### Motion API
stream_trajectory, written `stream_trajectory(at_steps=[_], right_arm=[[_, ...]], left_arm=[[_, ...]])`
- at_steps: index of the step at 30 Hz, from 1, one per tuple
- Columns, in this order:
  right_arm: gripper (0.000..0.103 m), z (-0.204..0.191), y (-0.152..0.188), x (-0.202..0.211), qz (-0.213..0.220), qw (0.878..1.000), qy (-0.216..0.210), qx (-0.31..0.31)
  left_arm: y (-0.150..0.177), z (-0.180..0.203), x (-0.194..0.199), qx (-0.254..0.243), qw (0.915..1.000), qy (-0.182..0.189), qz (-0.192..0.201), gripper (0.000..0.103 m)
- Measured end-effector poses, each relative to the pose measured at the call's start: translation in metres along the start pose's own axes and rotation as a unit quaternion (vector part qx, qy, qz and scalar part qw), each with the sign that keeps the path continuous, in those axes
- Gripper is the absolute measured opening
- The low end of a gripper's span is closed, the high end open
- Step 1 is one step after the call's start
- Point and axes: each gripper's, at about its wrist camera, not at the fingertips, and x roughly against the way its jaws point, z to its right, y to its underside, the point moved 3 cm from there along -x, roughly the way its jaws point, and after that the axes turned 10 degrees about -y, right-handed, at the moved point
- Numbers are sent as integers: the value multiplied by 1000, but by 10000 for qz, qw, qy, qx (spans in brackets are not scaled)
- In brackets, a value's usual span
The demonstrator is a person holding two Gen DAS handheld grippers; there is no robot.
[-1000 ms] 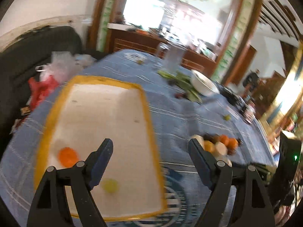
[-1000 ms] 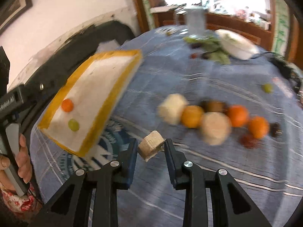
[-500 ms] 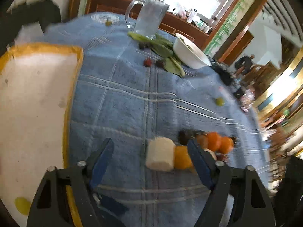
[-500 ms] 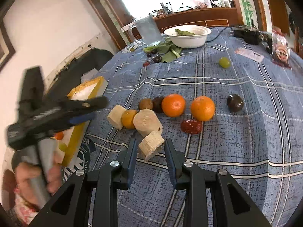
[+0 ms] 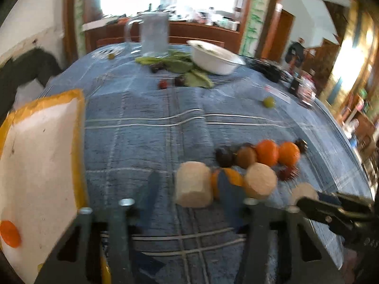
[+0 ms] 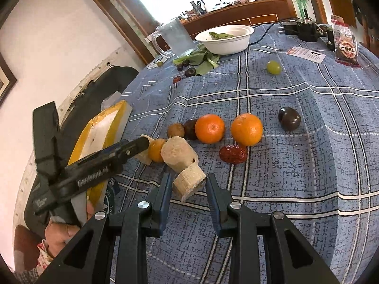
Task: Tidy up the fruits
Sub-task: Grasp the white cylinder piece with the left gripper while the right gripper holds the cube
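A row of fruit lies on the blue checked cloth: two oranges [image 6: 210, 129] [image 6: 247, 130], a red date [image 6: 233, 153], small brown and dark fruits, a small orange fruit [image 6: 156, 150] and pale cut chunks. My left gripper [image 5: 189, 189] is closing around one pale chunk [image 5: 193, 184]; a gap still shows beside its left finger. In the right wrist view, the left gripper's tip reaches that end of the row. My right gripper [image 6: 188, 182] is shut on another pale chunk [image 6: 189, 182], just above the cloth. A yellow-rimmed white tray [image 5: 80, 142] at the left holds an orange fruit [image 5: 9, 234].
Farther back stand a white bowl [image 6: 225, 40], a glass jug [image 6: 175, 37] and green leaves with small dark fruits. A green grape [image 6: 273, 67] and a dark fruit [image 6: 289, 118] lie apart at the right. Cables, a card and a packet sit at the far right edge.
My left gripper swung right from over the tray to the fruit row, dropped lower, and its jaws narrowed around a pale chunk. My right gripper kept its chunk and settled near the row.
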Motion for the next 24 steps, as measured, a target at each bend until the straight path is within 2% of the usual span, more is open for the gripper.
stream_trajectory(at_steps=[4, 10, 16, 24], right_arm=[[31, 3, 0, -3, -45, 10000, -17, -50], [31, 2, 1, -4, -60, 9999, -58, -56], [31, -1, 2, -6, -72, 10000, 12, 49], [31, -7, -1, 2, 218, 9989, 227, 336]], left_arm=[[1, 2, 1, -103, 9999, 21, 3, 29], [1, -2, -9, 241, 9996, 142, -58, 30], [2, 8, -5, -141, 9998, -108, 86, 30], [-5, -4, 22, 156, 9980, -178, 586, 30]])
